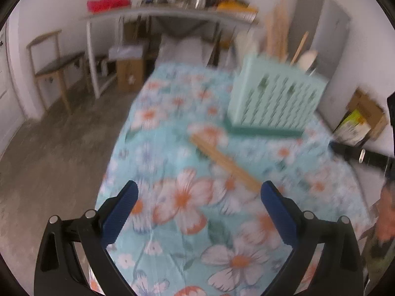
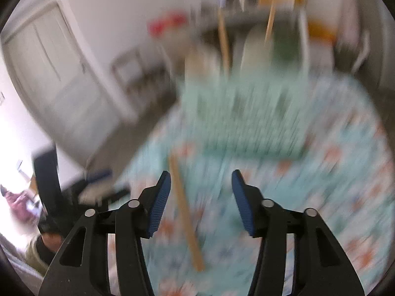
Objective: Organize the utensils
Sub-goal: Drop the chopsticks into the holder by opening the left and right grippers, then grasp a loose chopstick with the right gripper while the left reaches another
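A wooden stick-like utensil [image 1: 226, 162] lies flat on the floral tablecloth [image 1: 172, 197], in front of a mint-green slotted utensil holder [image 1: 274, 98]. The holder stands upright with wooden utensils [image 1: 300, 46] poking out of its top. My left gripper [image 1: 197, 192] hovers open above the cloth, its right finger near the stick's near end. In the blurred right wrist view, my right gripper [image 2: 201, 185] stands open over the same stick [image 2: 186, 214], which lies below the gap between its fingers, untouched. The holder [image 2: 246, 113] stands just beyond.
The other gripper's black arm [image 1: 360, 155] enters at the right edge of the left wrist view. Past the table stand a wooden chair [image 1: 53, 66], a cluttered white shelf table [image 1: 158, 14] and cardboard boxes [image 1: 365, 120]. A door [image 2: 49, 56] is at the left.
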Motion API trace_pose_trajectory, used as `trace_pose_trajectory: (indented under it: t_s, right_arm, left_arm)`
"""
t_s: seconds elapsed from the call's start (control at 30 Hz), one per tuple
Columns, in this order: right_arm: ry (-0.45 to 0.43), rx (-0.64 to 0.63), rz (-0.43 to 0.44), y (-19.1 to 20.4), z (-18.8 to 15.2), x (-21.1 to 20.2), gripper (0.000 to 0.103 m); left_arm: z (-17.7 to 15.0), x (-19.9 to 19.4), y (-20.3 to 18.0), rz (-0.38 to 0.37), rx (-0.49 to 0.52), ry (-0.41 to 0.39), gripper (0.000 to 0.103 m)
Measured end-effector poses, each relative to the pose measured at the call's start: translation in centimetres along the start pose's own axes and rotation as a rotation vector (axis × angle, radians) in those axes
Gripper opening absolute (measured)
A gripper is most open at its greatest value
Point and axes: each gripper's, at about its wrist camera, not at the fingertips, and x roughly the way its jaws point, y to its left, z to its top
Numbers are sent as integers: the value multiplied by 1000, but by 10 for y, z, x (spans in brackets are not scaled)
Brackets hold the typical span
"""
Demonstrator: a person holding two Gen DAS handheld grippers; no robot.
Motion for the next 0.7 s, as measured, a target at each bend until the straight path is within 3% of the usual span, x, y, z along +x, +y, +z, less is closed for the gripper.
trace_pose_trajectory:
  t_s: [0.1, 0.2, 0.43, 0.7]
  right_arm:
    - [118, 64, 58, -5, -5, 39, 35]
    - [177, 104, 96, -10, -7, 63, 29]
    - [212, 195, 176, -21, -13, 84, 20]
    - [218, 201, 195, -19, -15, 82, 8]
  left_arm:
    - [-11, 25, 3, 90, -28, 109, 97]
    - [-22, 39, 8, 135, -52, 164, 97]
    - [-32, 38, 3, 174, -30, 130, 97]
    - [-33, 39, 0, 190, -31, 121, 97]
